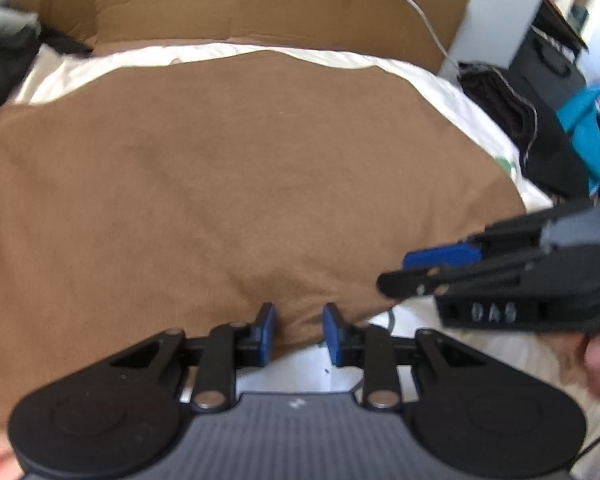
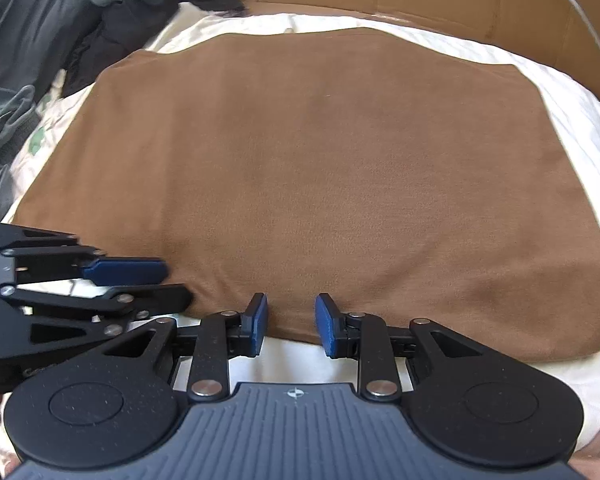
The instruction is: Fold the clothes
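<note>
On a white bedsheet (image 2: 572,128) w/ cardboard behind, a brown garment (image 2: 320,168) is laid flat; left gripper (image 1: 298,334) & right gripper (image 2: 286,324) are held part-open, empty, at its near edge, which likely needs pinching next for a fold.

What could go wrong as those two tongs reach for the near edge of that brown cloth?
Both tongs, left and right, sit close together at the brown cloth edge, so they might bump. Open on a smooth hem, they may also pinch the white sheet underneath, or grab only one layer.
</note>
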`<action>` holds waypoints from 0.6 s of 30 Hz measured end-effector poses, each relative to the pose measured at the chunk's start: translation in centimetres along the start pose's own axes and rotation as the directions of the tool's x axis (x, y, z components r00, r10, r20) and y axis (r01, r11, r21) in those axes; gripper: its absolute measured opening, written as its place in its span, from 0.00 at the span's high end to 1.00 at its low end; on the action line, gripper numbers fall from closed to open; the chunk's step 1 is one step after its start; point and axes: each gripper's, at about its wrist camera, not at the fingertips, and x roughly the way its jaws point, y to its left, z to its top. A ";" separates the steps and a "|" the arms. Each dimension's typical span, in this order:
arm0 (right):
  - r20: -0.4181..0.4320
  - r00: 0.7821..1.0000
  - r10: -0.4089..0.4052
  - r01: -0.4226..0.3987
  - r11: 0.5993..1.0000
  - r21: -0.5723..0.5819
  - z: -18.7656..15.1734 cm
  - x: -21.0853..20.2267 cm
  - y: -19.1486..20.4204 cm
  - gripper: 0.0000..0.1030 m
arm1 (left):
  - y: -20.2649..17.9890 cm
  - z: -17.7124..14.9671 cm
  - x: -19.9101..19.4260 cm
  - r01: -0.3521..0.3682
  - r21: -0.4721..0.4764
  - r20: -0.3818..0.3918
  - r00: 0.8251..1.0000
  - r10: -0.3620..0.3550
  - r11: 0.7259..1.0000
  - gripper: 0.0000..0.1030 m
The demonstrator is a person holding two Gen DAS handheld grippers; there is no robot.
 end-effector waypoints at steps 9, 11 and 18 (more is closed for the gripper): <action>0.024 0.988 -0.151 0.147 0.982 0.118 -1.0 -1.5 -6.0 0.69 | 3.7 -0.4 -1.7 -0.040 -0.126 -0.006 0.999 0.040 0.991 0.81; 0.024 0.983 -0.183 0.178 0.973 0.148 -1.3 -1.9 -7.3 0.69 | 4.8 -0.6 -2.2 -0.070 -0.151 -0.014 0.998 0.068 0.986 0.81; 0.017 0.954 -0.298 0.287 0.931 0.223 -1.8 -2.7 -10.8 0.69 | 7.7 -1.8 -3.9 -0.156 -0.193 -0.045 0.988 0.150 0.969 0.82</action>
